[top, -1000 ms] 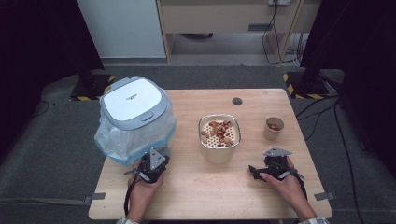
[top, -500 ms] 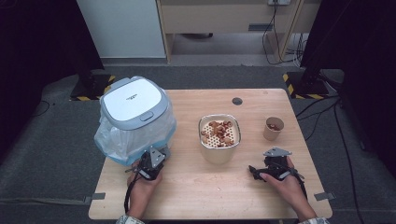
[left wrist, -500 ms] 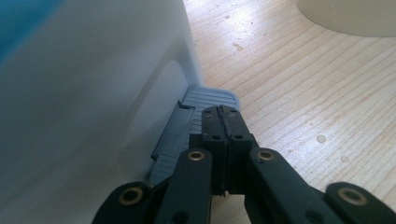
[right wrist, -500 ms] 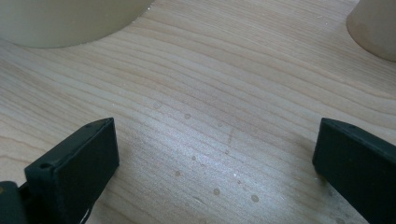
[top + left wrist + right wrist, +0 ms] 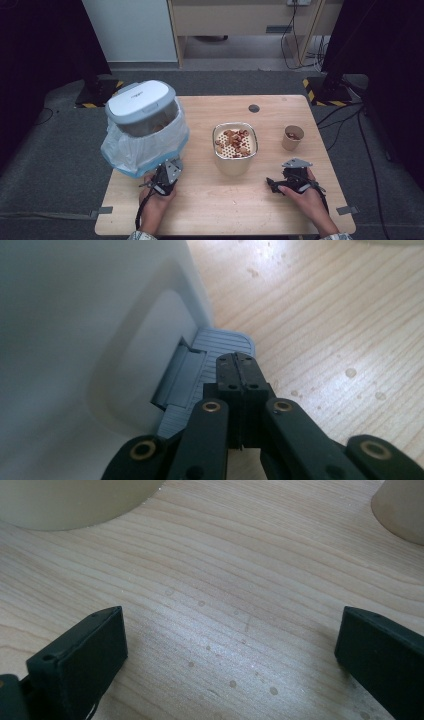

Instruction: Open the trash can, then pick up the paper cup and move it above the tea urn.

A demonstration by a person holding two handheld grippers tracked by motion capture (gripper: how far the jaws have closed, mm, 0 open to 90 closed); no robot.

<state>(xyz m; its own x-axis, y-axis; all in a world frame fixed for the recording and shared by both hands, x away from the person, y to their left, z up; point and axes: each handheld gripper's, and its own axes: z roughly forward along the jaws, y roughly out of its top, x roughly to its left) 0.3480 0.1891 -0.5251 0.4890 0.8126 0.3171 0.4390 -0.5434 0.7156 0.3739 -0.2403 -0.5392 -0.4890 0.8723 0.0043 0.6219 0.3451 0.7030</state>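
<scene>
- Grey ribbed plastic pedal [image 5: 210, 357] juts from the smooth white bin [image 5: 142, 107], directly under the tips of the left gripper [image 5: 237, 358], whose black jaws are clenched together with nothing between them.
- Pale grained wood worktop [image 5: 240, 580] lies beneath the right gripper [image 5: 230, 645], its blocky jaws spread wide and empty; a rounded cream container [image 5: 75, 502] stands ahead.

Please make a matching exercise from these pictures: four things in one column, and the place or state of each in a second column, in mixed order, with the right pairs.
Things:
1. left hand-held gripper
2. right hand-held gripper
3. paper cup
4. bin

Descriptions:
A. lined with a plastic bag, lid white
B. jaws wide apart above bare wood
C. jaws shut, at the grey pedal
D. right of the strainer pot

Pairs: 1-C, 2-B, 3-D, 4-A
</scene>
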